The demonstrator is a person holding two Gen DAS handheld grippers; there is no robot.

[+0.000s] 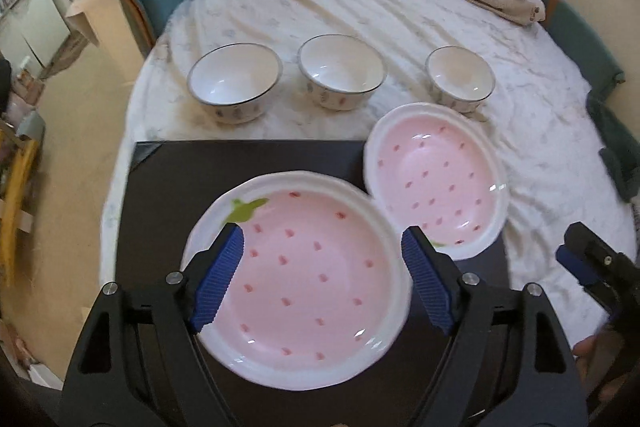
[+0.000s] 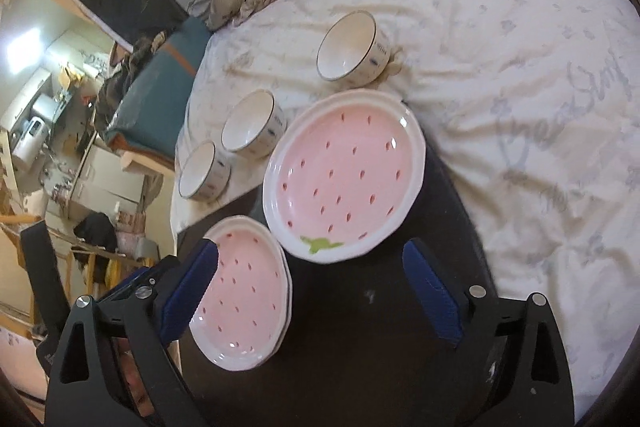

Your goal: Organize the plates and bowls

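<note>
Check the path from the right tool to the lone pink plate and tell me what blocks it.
Nothing visible does. The right tool is open over the black board, with bare board up to the lone pink plate. The plate stack lies off to the left, and the three bowls sit beyond.

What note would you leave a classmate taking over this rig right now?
Left gripper: open, holding nothing, above the near pink plate.
Right gripper: open, holding nothing.
Things: near pink plate on the black board; in the right wrist view it looks like a stack of plates. Second pink plate lies half on the board, half on the white sheet. Three white bowls stand in a row on the sheet, apart.
Done: plates set down.
Left: nothing nested yet; probably stack the second plate and gather the bowls.
</note>
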